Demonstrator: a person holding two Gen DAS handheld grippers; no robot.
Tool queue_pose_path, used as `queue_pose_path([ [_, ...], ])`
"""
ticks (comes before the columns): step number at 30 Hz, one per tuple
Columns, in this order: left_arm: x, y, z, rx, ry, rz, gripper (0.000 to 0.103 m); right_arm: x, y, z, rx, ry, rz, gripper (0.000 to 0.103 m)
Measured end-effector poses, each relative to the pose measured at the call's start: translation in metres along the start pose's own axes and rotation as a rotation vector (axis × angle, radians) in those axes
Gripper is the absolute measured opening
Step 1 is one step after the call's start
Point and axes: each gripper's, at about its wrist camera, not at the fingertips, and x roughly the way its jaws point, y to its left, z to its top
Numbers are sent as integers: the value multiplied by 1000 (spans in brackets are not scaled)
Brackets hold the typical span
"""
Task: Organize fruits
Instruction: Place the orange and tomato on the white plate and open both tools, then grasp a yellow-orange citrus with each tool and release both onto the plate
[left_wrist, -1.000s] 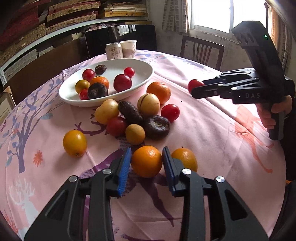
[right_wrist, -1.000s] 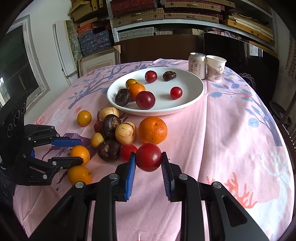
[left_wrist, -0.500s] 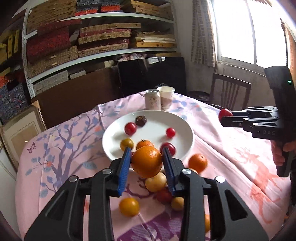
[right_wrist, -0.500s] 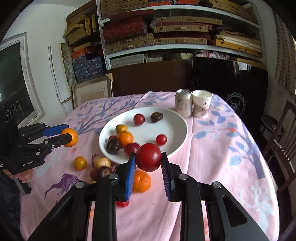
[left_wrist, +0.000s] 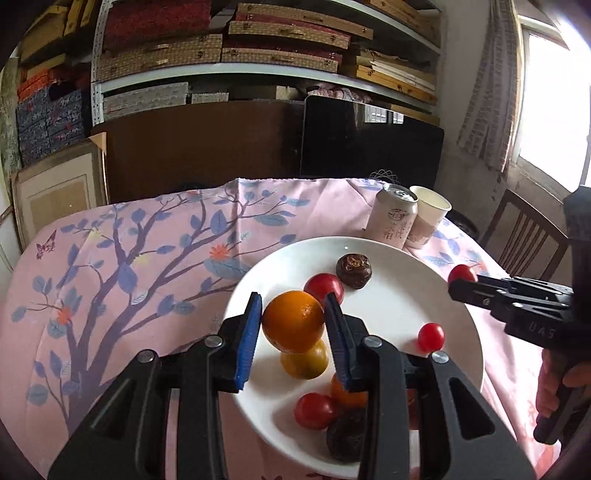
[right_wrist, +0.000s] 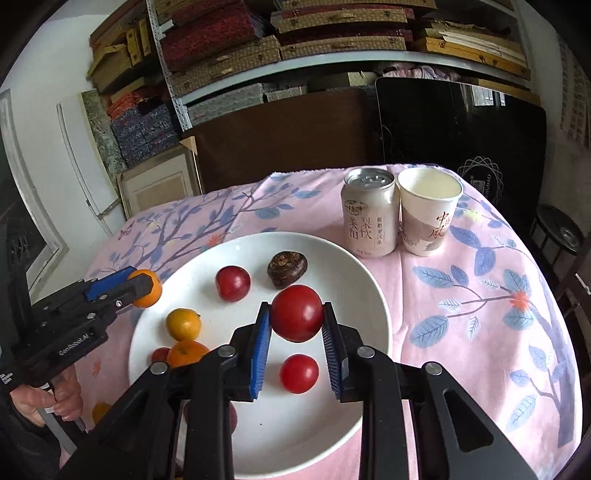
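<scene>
My left gripper is shut on an orange and holds it above the left part of the white plate. My right gripper has a red tomato between its blue pads over the plate's middle. Its jaws are opening, though the pads still touch the tomato. Several fruits lie on the plate: a dark brown one, a red one, a yellow-orange one and a small red one. Each gripper also shows in the other's view, the left gripper and the right gripper.
A drink can and a paper cup stand just behind the plate. The round table wears a pink flowered cloth. A wooden chair stands at the right, and shelves with boxes line the wall behind.
Both grippers have carried their fruits from near the loose pile on the cloth to above the plate. The loose fruits have dropped out of view below.
</scene>
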Motion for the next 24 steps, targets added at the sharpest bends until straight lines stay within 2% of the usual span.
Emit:
queue_pose_path([
  [1,-2,-3,-2,23,-12,19,40,3,-1,-1,-15,36,1,65],
  [2,-9,-5,-5,49,-36,45,70,-2,-1,-5,-30,37,-35,83],
  [3,-19,-6,-7,55,-61,61,99,-12,0,-10,-42,15,-63,95],
  [5,-45,0,-11,25,-108,36,98,-37,1,-21,-73,3,-68,95],
  [7,-70,8,-17,-1,-99,-19,98,-67,3,-38,-90,1,-58,95],
  [8,-84,13,-23,-10,-99,-22,98,-82,7,-50,-100,-4,-56,96],
  [9,-98,17,-32,-8,-97,-6,98,-97,14,-66,-110,-6,-51,99],
  [12,-123,24,-63,45,-61,51,99,-123,41,-113,-132,4,-33,99],
  [14,-125,28,-86,92,-16,103,99,-127,49,-127,-138,0,-16,99],
  [17,-115,37,-111,96,33,121,99,-126,80,-159,-155,21,38,99],
  [19,-106,47,-121,50,43,85,99,-119,103,-172,-173,16,18,99],
  [21,-93,53,-126,22,100,45,99,-113,121,-180,-232,1,-4,99],
  [24,-90,56,-126,12,116,23,99,-94,141,-192,-299,72,-25,99],
])
